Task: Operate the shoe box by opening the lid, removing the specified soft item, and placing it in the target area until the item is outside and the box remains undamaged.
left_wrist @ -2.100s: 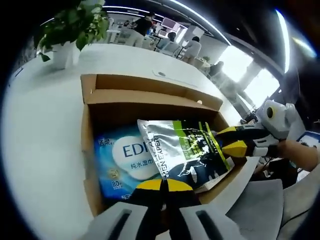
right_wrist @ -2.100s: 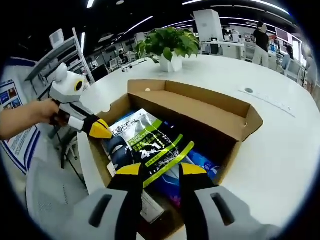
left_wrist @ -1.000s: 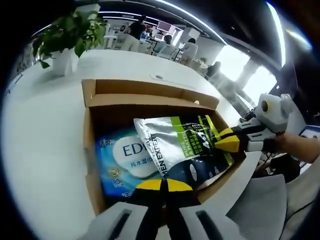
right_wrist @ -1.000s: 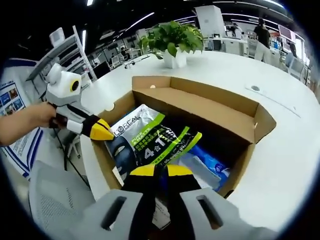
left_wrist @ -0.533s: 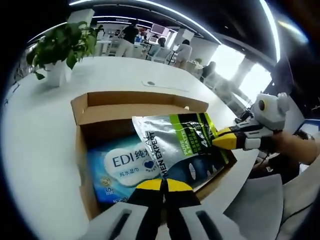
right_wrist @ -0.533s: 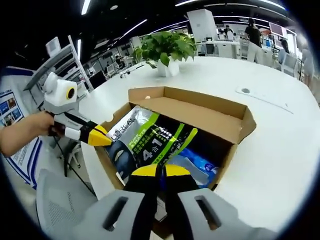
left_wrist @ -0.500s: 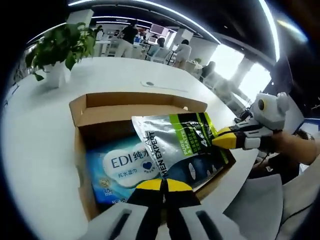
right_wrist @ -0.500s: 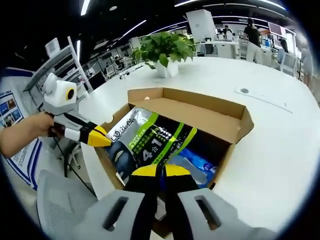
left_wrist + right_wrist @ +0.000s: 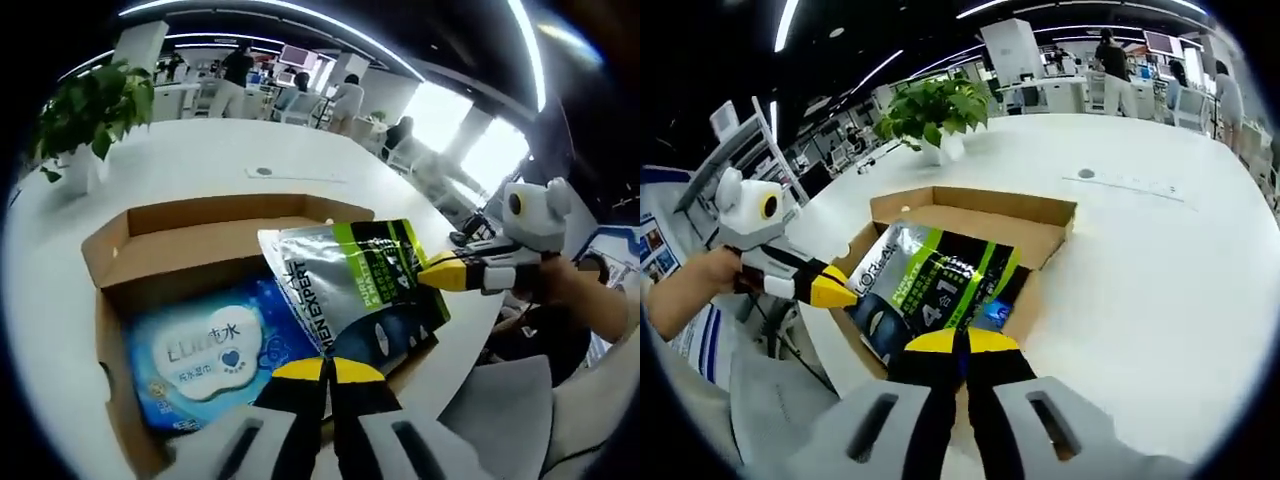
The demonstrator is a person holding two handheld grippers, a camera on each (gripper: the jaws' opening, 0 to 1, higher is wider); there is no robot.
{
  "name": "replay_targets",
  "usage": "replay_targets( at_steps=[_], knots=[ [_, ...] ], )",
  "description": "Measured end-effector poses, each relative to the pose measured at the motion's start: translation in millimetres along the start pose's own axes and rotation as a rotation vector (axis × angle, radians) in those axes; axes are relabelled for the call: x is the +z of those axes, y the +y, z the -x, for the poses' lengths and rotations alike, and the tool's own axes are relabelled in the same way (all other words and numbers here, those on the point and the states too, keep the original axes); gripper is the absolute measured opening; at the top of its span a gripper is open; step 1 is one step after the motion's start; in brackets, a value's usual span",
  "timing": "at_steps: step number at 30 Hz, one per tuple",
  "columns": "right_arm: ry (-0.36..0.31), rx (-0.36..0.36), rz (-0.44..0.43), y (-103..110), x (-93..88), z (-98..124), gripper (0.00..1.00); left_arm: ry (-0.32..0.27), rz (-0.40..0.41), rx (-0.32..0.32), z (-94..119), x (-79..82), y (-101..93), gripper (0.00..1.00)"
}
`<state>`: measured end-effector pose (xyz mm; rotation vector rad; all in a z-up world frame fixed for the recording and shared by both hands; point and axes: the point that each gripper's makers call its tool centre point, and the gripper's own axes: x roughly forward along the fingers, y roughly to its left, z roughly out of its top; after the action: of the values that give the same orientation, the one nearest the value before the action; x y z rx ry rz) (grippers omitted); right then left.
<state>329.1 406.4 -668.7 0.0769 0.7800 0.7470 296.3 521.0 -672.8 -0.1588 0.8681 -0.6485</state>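
Observation:
A silver, green and black soft pouch [image 9: 350, 290] hangs above the open cardboard shoe box [image 9: 190, 222]. My left gripper [image 9: 325, 369] is shut on the pouch's near edge. My right gripper [image 9: 436, 272] comes in from the right, with a hand behind it, and pinches the opposite edge. In the right gripper view the pouch [image 9: 930, 285] hovers over the box [image 9: 975, 212]; my right gripper [image 9: 960, 342] is shut on its near edge and my left gripper [image 9: 838, 293] grips its left edge. A blue wet-wipes pack [image 9: 205, 350] lies flat inside the box.
The box sits on a broad white table [image 9: 1140, 260] near its edge. A potted plant [image 9: 930, 108] stands behind the box. A grey chair [image 9: 500, 410] is beside the table. Several people stand far off in the office.
Both grippers have risen with the pouch between them, so it has come up out of the box. The wipes pack is now more exposed, and the box looks smaller and lower.

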Motion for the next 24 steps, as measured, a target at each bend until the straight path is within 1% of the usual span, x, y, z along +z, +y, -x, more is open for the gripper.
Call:
replay_targets(
  at_steps=[3,6,12,15,17,24],
  knots=[
    [0.001,-0.015,-0.019,-10,-2.4,9,0.0,0.0,-0.003,-0.015,-7,4.2,-10.3,0.0],
    [0.002,-0.026,-0.033,-18,-3.8,14,0.0,-0.001,-0.007,-0.027,-11,7.0,-16.7,0.0],
    [0.003,-0.054,-0.068,-38,-6.3,29,0.0,0.001,-0.019,-0.052,-26,14.6,-33.8,0.0],
    [0.008,-0.068,-0.073,-47,-7.1,34,0.0,0.002,-0.021,-0.062,-33,18.8,-39.0,0.0],
    [0.015,-0.079,-0.08,-52,-8.5,38,0.0,0.005,-0.029,-0.068,-38,20.0,-45.8,0.0],
    [0.026,-0.107,-0.089,-71,-10.2,48,0.0,0.014,-0.041,-0.08,-54,27.1,-56.4,0.0]
  ],
)
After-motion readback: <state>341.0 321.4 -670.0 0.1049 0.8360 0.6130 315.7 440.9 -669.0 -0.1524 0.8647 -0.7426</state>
